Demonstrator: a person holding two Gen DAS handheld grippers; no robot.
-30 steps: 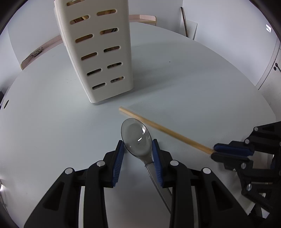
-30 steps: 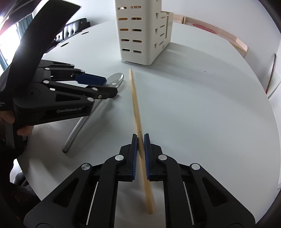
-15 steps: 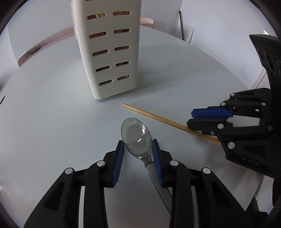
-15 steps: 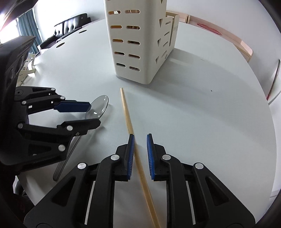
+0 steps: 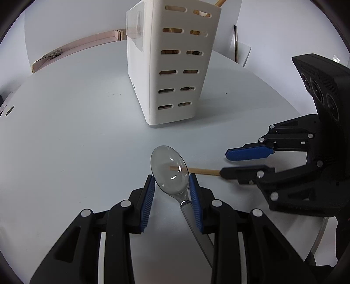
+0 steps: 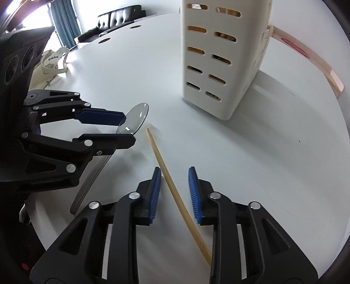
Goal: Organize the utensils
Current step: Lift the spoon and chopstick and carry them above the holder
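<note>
My left gripper [image 5: 171, 178] is shut on a shiny spoon [image 5: 169, 172], its blue pads pressing the sides of the bowl. The metal handle [image 6: 91, 174] slants down and back under the left gripper [image 6: 129, 127]. A wooden chopstick [image 6: 170, 185] lies flat on the white table between the pads of my right gripper [image 6: 174, 170]. Those jaws are opening and the pads do not touch the stick. In the left wrist view the right gripper [image 5: 225, 163] straddles the chopstick [image 5: 203, 170] beside the spoon. The white slotted utensil holder [image 5: 175, 65] stands just beyond, with wooden sticks inside.
The round white table [image 5: 65, 131] stretches left and right of the utensil holder [image 6: 218, 65]. A white bag [image 6: 54, 63] lies at the table's far left. A black sofa [image 6: 120, 15] stands beyond it. A pale wooden rim [image 6: 328, 72] runs past the table's far edge.
The right gripper's jaws went from shut on the chopstick to apart, leaving it on the table. Both grippers came nearer the holder; the left kept the spoon.
</note>
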